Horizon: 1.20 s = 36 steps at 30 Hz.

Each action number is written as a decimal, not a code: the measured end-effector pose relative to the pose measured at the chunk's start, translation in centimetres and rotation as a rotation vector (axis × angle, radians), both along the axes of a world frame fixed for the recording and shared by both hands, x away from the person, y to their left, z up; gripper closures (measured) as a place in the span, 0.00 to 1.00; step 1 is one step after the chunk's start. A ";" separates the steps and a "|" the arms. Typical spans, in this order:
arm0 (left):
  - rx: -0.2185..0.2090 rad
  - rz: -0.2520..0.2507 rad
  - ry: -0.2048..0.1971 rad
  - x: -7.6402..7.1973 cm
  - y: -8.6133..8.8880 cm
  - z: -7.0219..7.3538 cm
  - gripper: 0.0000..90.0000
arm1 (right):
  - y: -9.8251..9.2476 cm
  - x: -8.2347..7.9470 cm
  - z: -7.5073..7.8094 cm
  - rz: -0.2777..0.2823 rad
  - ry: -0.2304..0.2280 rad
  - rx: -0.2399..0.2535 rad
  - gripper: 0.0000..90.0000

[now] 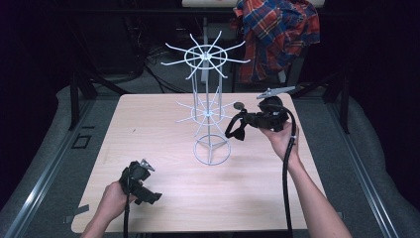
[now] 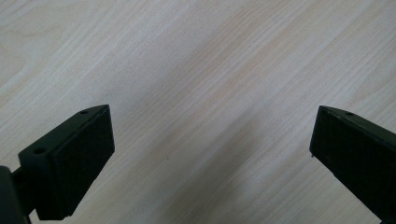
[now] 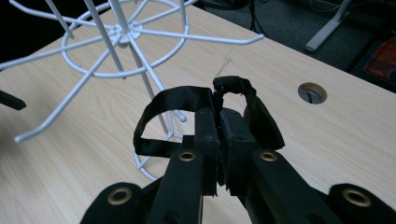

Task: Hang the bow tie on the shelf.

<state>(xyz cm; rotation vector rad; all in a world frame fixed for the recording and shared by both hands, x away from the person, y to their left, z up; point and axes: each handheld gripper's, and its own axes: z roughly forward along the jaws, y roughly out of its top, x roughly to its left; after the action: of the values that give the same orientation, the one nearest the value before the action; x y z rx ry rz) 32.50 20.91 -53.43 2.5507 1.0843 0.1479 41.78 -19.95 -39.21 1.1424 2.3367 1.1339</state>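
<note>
Right gripper view: right gripper point(image 3: 218, 140) pinches a black strap point(image 3: 173, 105) by the rack point(image 3: 123, 35). Slide its loop slowly over a hook. Left gripper point(image 2: 210, 154) rests spread wide.

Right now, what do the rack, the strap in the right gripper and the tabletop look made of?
Rack: thin metal wire by the look, glossy white coating; slim rigid spokes joined at rings.
Strap: black woven fabric or ribbon, matte; it folds in limp loops, frayed thread at the top. Right gripper is shut on it.
Tabletop: pale wood-grain, probably laminate; smooth, even sheen.
</note>
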 end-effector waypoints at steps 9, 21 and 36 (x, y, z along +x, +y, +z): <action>0.001 -0.001 0.001 0.0 0.0 0.0 0.00 | 0.2 0.3 -1.0 0.005 0.018 -0.001 0.95; 0.002 -0.003 0.003 0.0 0.0 -0.1 0.00 | 0.6 0.4 -1.9 0.016 0.038 -0.014 0.95; 0.002 -0.005 0.004 0.0 0.0 -0.1 0.00 | 0.9 0.5 -2.5 0.025 0.057 -0.044 0.83</action>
<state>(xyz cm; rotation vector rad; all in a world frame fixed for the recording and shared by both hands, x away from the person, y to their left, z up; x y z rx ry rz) 32.53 20.87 -53.52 2.5566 1.0795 0.1430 42.27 -19.10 -41.74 1.1478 2.4131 1.0665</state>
